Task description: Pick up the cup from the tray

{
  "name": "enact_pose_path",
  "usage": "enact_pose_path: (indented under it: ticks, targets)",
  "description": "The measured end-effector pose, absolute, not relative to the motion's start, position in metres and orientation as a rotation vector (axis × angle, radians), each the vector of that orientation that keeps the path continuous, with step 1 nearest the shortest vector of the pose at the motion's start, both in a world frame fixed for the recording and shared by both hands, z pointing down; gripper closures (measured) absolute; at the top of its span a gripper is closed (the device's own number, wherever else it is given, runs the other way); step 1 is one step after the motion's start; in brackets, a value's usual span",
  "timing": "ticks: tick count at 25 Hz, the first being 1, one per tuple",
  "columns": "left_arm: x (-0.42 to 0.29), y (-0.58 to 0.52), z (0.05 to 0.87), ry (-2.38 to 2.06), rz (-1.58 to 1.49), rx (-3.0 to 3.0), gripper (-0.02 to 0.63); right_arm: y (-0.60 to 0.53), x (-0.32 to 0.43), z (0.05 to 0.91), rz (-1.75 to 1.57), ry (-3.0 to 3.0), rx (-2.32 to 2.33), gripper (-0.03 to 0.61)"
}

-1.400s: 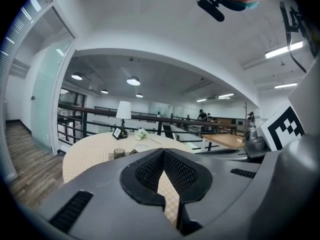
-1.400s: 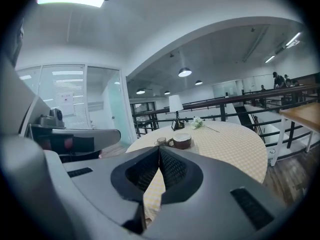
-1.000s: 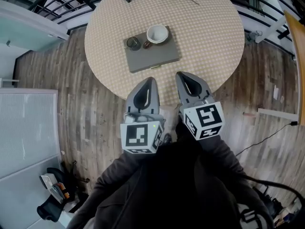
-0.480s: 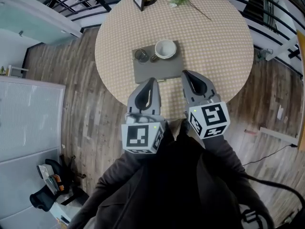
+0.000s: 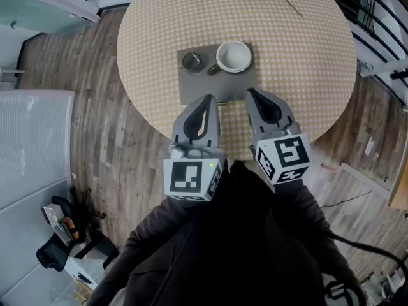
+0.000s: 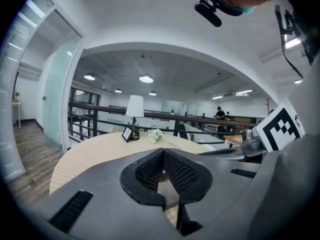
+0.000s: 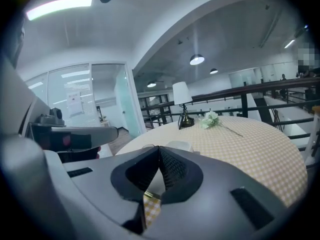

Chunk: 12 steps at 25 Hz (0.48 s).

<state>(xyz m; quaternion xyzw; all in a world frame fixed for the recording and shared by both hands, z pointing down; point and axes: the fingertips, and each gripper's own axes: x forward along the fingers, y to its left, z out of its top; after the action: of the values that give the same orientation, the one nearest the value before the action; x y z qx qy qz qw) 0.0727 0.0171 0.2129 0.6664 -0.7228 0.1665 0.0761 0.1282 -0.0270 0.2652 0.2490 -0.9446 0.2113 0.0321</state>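
Observation:
A grey tray [image 5: 220,88] lies on the round checked table [image 5: 146,37]. On it stand a white cup [image 5: 234,56], a small dark glass [image 5: 192,61] and a small brown piece [image 5: 213,69] between them. My left gripper [image 5: 208,98] is shut and empty, its tip at the tray's near edge. My right gripper [image 5: 250,92] is shut and empty too, just short of the tray's near right corner, below the white cup. In the right gripper view the white cup's rim [image 7: 180,145] shows just over the shut jaws [image 7: 159,148]. The left gripper view has its shut jaws [image 6: 162,152] over the tray.
A table lamp [image 6: 134,109], a small picture frame [image 6: 127,133] and a white flower sprig [image 6: 155,135] stand at the table's far side. Dark railings [image 5: 366,5] run behind the table. Wood floor [image 5: 95,139] surrounds it, with a glass partition [image 5: 32,152] at left.
The table and tray have come closer in the head view. Both gripper tips, earlier short of the tray, now reach its near edge. Both stay shut.

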Motion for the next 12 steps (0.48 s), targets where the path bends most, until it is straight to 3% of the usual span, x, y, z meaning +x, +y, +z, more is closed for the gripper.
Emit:
enact_pose_path:
  ticks: [8, 12]
  targets:
    - [0.022, -0.005, 0.259, -2.061, 0.454, 2.063, 0.611, -0.039, 0.082, 0.305, 0.698, -2.803, 0.715, 0.571]
    - [0.017, -0.013, 0.285, -1.94, 0.467, 2.152, 0.5, -0.046, 0.076, 0.316, 0.727, -2.769, 0.718, 0.571]
